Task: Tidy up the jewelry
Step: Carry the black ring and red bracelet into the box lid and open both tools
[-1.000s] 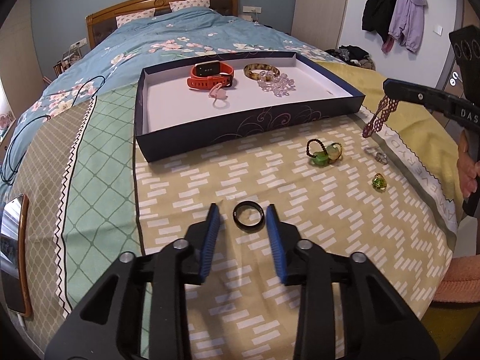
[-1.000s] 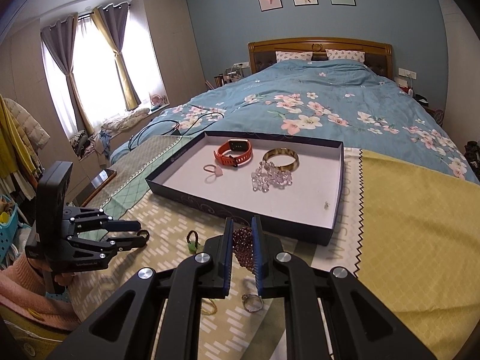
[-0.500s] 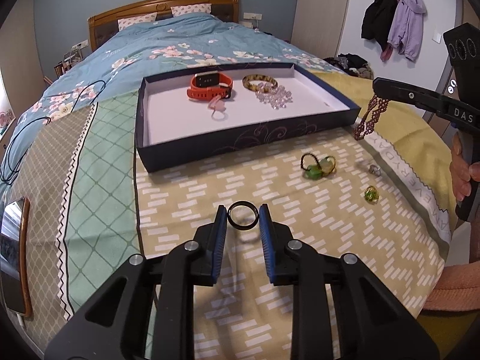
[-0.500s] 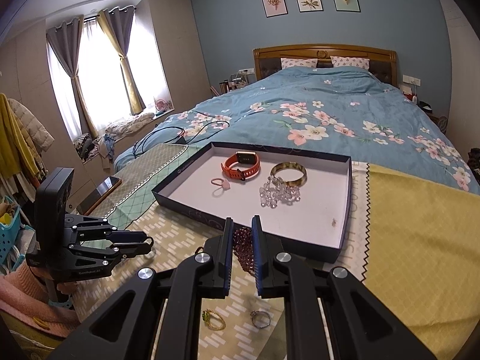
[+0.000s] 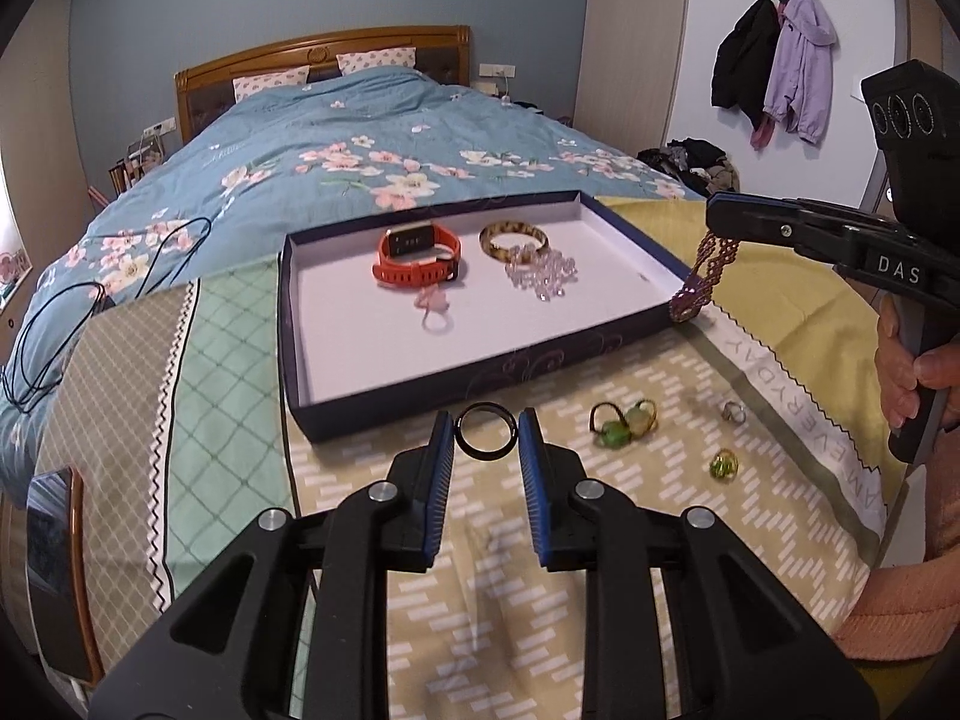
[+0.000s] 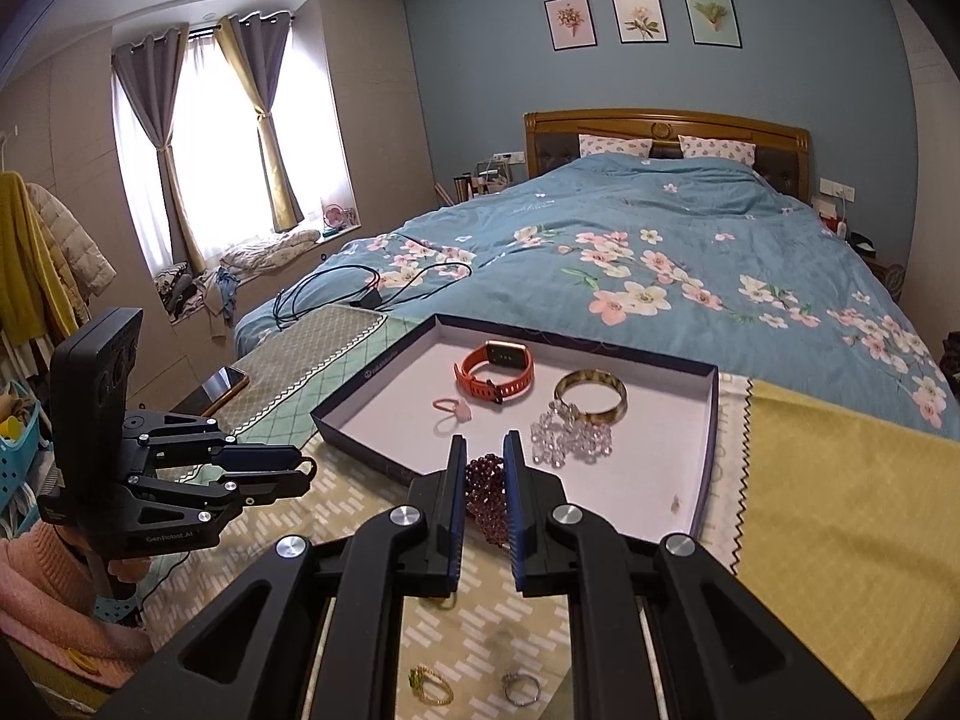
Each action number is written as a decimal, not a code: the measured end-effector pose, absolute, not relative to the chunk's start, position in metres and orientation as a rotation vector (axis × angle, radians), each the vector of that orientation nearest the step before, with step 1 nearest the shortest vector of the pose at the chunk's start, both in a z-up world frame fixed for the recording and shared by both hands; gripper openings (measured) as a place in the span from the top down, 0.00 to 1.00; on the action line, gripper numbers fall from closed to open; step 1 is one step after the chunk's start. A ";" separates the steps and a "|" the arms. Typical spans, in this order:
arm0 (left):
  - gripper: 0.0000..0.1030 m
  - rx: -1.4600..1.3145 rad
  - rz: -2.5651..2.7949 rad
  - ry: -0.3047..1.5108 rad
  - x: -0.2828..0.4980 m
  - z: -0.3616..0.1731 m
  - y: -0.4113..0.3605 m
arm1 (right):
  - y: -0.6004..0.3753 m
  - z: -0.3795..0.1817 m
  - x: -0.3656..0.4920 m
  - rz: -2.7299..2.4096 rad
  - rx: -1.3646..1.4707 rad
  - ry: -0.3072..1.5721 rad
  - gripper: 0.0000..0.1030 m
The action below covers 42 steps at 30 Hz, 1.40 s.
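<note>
Daylight reaches you through the curtained window (image 6: 198, 144), which is blown out to white glare. The bedspread (image 5: 600, 570) is evenly lit, with soft shadows beneath the left gripper (image 5: 486, 441). Fisheye curvature bends the walls; black vignetting rings both views.

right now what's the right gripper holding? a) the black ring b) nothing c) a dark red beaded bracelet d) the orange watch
c: the right gripper is clamped on the dark red beaded bracelet, which in the left wrist view dangles from it beside the tray; the orange watch lies in the tray, and the black ring sits in the left gripper.
</note>
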State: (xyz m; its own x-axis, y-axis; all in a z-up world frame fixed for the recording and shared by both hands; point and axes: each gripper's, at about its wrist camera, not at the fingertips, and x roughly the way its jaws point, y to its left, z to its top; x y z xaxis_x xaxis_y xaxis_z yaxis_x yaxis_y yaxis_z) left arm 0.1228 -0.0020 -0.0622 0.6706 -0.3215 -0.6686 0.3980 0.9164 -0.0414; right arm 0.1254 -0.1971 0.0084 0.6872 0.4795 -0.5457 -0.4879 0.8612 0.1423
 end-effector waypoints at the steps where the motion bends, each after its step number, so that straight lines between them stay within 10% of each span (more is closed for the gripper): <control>1: 0.78 0.114 -0.407 0.728 0.123 -0.061 -0.003 | -0.196 0.009 0.126 0.543 -0.016 0.604 0.90; 42: 0.78 0.096 -0.406 0.792 0.212 -0.066 -0.016 | -0.161 -0.011 0.212 0.570 -0.052 0.686 0.90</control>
